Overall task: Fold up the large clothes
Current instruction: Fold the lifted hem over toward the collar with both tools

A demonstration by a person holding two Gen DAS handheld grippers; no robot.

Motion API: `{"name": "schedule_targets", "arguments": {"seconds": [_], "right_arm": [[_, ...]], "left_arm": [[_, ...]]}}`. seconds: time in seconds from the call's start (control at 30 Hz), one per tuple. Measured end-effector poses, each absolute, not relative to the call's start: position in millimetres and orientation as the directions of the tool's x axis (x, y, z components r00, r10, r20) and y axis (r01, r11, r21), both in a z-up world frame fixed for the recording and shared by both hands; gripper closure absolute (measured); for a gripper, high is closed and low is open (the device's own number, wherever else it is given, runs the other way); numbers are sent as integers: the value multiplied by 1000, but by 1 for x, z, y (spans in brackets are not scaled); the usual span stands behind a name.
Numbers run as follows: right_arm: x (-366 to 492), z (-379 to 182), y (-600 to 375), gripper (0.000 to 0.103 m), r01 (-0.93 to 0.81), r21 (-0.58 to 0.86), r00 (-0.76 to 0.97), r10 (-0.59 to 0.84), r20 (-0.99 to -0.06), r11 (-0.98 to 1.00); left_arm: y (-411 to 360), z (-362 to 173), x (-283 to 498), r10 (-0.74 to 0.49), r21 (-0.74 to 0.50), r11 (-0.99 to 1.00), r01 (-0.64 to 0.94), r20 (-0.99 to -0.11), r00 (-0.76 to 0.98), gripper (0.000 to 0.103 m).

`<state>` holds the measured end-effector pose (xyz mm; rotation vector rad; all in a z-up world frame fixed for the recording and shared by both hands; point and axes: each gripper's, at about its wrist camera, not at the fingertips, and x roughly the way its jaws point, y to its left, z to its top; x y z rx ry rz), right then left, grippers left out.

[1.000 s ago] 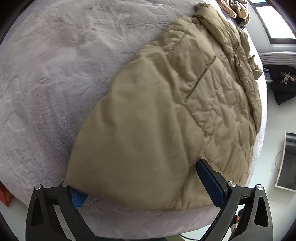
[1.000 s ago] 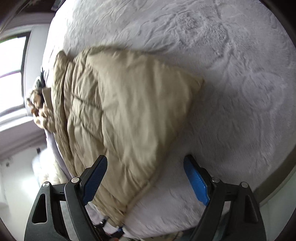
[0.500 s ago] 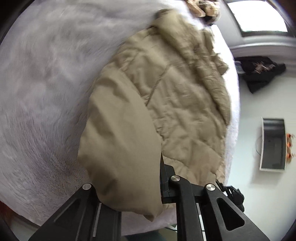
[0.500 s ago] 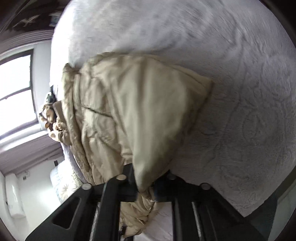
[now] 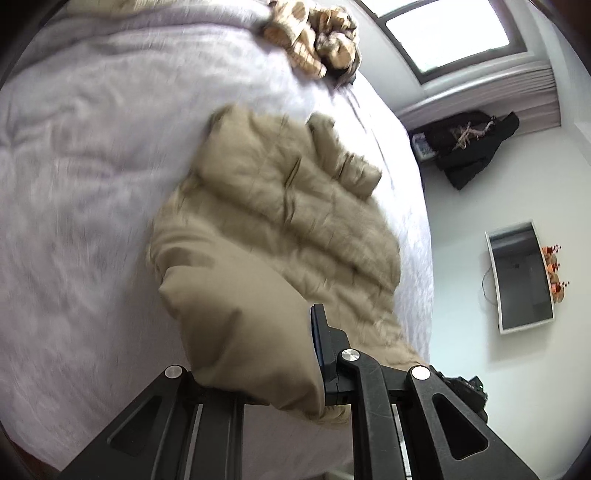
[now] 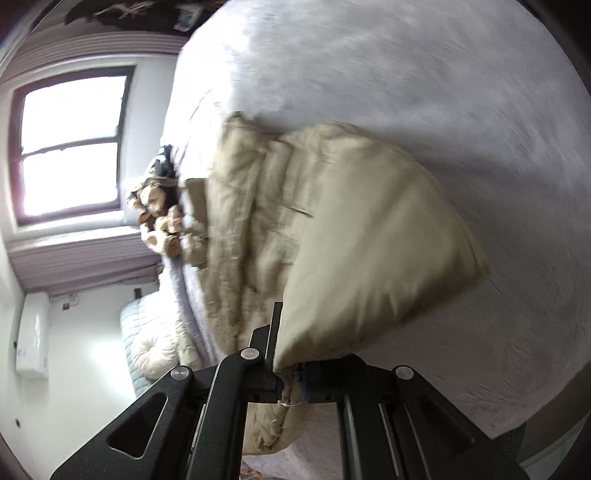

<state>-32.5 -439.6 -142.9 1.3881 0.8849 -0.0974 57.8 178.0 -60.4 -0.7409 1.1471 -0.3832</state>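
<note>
Left gripper [image 5: 314, 369] clamped on a bulging fold of the tan quilted jacket [image 5: 280, 236], cloth pinched between the black jaws and swelling up over them. Ahead of that gripper, the rest of the jacket stretched away across the pale grey bed cover [image 5: 74, 177], quilted rows crumpled and blurred, far end lying on the bed. Beyond the jacket, farther ahead and slightly right, a brown furry bundle [image 5: 314, 40] near the bed's edge. Off to the right of the gripper, past the bed's side: a dark garment heap [image 5: 469, 144] on the floor under a window [image 5: 450, 33], and a grey flat panel [image 5: 521, 277] on the wall.

Right gripper [image 6: 290, 384] closed tight on another edge of the same jacket [image 6: 369, 243], a smooth puffed corner rising ahead and right of the jaws, a loose end drooping below them. Left of that gripper, the jacket's folded layers running toward the furry bundle [image 6: 159, 218]. Farther left, a bright window [image 6: 70, 144] and a white wall unit [image 6: 33, 336]. Bed cover [image 6: 424, 74] filling everything ahead and right.
</note>
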Motion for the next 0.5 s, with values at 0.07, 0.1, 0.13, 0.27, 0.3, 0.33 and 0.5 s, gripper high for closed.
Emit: {"name": "schedule_targets", "arguments": {"seconds": [0.07,0.1,0.13,0.27,0.3,0.33,0.5], "right_arm": [[-16,-128,-443,96,510,821,693,442,-569,257],[-1,-117,-447,96,482,831,697,454,-556,277],[11,-107,-449,96,458,838,698,463,-546,297],[74,-73,-457,96,364,848,687,504,-523,385],[93,-66,-458,96,340,849,680,518,-519,404],[112,-61,-459,96,320,847,669,532,-519,424],[206,-54,-462,96,267,824,613,573,-545,499]], "left_arm": [[177,-46,73,-616,-705,703,-93,-668,417,87],[178,-39,80,-610,-705,703,-94,-665,432,87],[177,-32,90,-600,-702,706,-94,-663,449,87],[168,-8,133,-535,-666,739,-101,-672,512,87],[165,-3,145,-519,-657,747,-104,-674,526,87],[162,1,157,-503,-648,754,-106,-674,540,87],[148,-10,218,-434,-604,783,-149,-701,566,87]]}}
